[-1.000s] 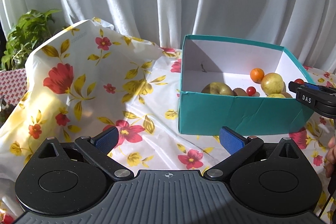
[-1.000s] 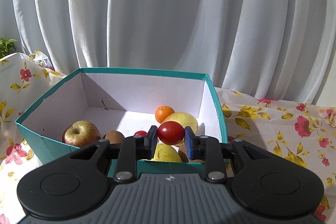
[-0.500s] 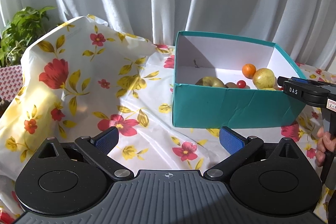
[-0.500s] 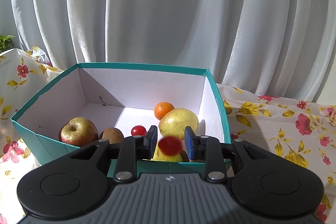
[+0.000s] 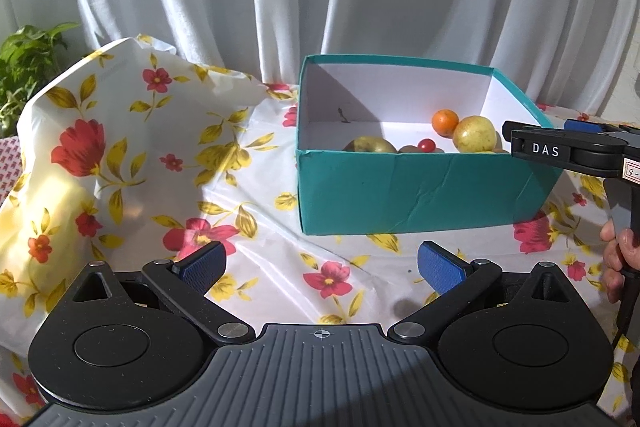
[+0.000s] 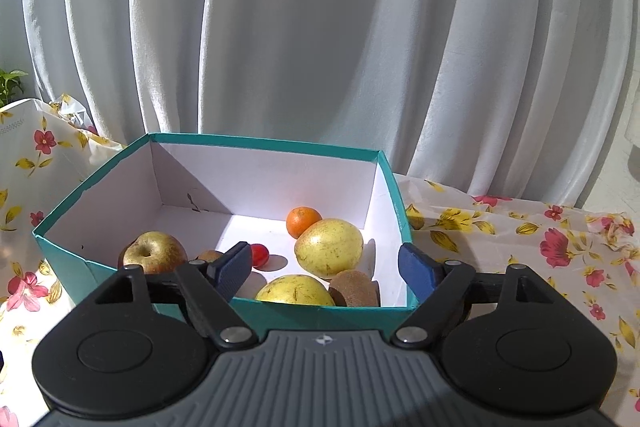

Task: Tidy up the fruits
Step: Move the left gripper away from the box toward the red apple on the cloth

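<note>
Right wrist view: right gripper (image 6: 324, 269) jaws opening, empty, over teal box (image 6: 200, 141) near rim (left gripper (image 5: 322, 263) jaws apart).

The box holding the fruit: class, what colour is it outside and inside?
The box is teal outside, white inside; clearest in the right wrist view.

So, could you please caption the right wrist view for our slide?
Right gripper opening, empty, over a teal box holding fruit.

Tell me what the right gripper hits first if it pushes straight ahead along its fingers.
Probably the yellow pear just inside the teal box, directly between the right gripper's opening, empty jaws; depth is uncertain.
</note>
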Demonstrator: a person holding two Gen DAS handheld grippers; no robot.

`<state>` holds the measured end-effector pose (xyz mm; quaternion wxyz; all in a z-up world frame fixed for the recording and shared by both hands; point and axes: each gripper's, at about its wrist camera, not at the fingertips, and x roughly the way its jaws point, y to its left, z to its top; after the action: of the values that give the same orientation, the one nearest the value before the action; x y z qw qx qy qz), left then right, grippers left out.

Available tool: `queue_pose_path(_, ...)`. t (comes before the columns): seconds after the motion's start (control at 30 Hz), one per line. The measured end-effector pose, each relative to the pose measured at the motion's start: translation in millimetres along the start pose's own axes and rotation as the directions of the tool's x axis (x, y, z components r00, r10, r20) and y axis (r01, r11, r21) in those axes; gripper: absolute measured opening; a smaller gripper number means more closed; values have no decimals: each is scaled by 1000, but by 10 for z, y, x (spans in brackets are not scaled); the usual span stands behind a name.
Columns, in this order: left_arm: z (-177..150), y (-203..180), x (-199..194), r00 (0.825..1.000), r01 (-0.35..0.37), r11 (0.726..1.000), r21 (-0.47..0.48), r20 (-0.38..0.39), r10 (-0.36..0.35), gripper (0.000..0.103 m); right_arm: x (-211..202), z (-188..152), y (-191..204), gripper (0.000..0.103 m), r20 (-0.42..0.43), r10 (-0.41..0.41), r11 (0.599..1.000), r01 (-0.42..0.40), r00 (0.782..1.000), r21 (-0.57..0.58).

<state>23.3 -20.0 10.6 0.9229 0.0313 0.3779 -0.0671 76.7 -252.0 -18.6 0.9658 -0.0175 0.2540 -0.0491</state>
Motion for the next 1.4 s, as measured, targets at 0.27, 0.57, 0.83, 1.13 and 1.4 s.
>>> queue_pose_path(0.27, -61, -96, -50, 997, 76, 997, 31, 5, -76, 103, -286, 21, -26, 87, -15, -64, 998, 64, 998, -13)
queue_pose_path(0.57, -162, -281, -144, 992, 128, 987, 97, 11, -129, 103, -610, -55, -154, 91, -17, -137, 991, 137, 990, -11)
queue_pose_path(0.83, -264, -463, -158, 988, 156, 975, 157, -13, -156, 103, -828, -189, -249, 91, -36, -175, 984, 176, 984, 3)
queue_pose_path(1.13, -379, -626, -130, 984, 178, 962, 209, -60, -169, 103, -1104, -384, -402, 94, -56, -224, 972, 227, 973, 52)
queue_pose_path(1.4, -456, -777, -146, 981, 194, 944, 269, -71, -181, 103, -1315, -506, -482, 96, -73, -262, 959, 268, 962, 94)
